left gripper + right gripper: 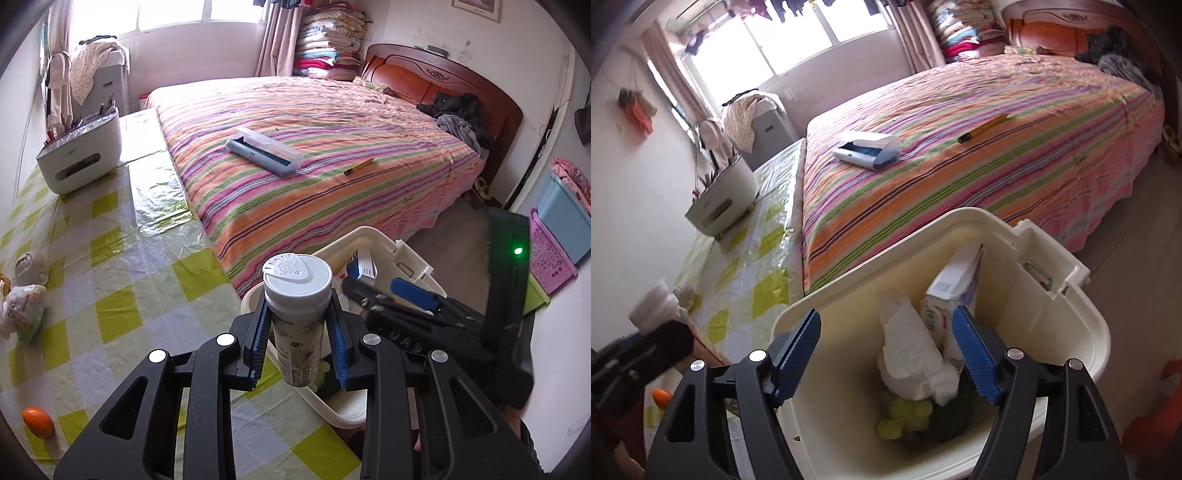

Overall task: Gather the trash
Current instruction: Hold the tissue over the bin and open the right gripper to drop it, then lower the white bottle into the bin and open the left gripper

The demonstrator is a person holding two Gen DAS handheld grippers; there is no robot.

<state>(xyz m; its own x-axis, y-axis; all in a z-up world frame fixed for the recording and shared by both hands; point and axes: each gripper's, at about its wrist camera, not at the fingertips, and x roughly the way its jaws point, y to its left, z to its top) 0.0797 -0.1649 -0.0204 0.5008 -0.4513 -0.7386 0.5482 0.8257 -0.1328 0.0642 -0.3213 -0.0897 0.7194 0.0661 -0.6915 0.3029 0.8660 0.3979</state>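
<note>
In the left wrist view, the left gripper (299,332) was clamped on a white-capped bottle (297,295), cap pointing away from the camera, long axis running along the fingers. It hung over the table's (147,295) right edge, with the cream bin (373,236) just beyond and to its right, so that hand was nearer the drop.

In the right wrist view, the right gripper (886,350) stood wide and empty above the bin (1052,332); a crumpled tissue (908,354) and a carton (956,284) lay inside below it.
</note>
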